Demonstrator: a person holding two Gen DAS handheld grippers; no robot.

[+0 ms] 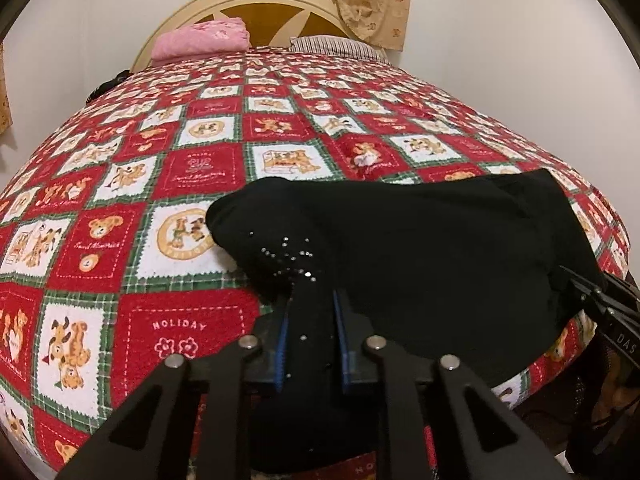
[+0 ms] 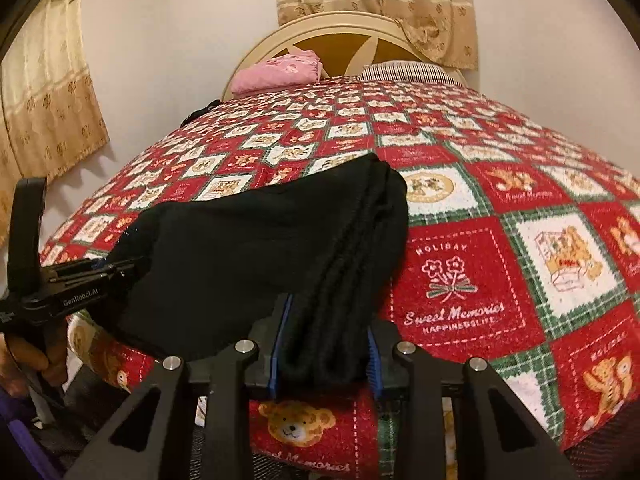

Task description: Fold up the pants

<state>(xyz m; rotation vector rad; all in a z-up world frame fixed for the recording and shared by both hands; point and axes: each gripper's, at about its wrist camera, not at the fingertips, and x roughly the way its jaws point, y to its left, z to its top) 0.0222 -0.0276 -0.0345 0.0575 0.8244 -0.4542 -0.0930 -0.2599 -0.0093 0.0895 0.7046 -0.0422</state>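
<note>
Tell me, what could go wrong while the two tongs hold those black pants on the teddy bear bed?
1. The black pants sit right at the near edge of the bed, so a loosened grip might let them slide off.
2. The right tongs pinch a thick bunch of layers; one could slip free and spoil the fold.
3. The left tongs grip near the sparkly studs, which may snag.

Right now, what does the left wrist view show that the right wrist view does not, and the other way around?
Only the left wrist view: small shiny studs on the black pants, held in the left gripper. Only the right wrist view: the ribbed stacked edge in the right gripper, and a side curtain. Both: the pants, red quilt, pink folded cloth, headboard.
</note>
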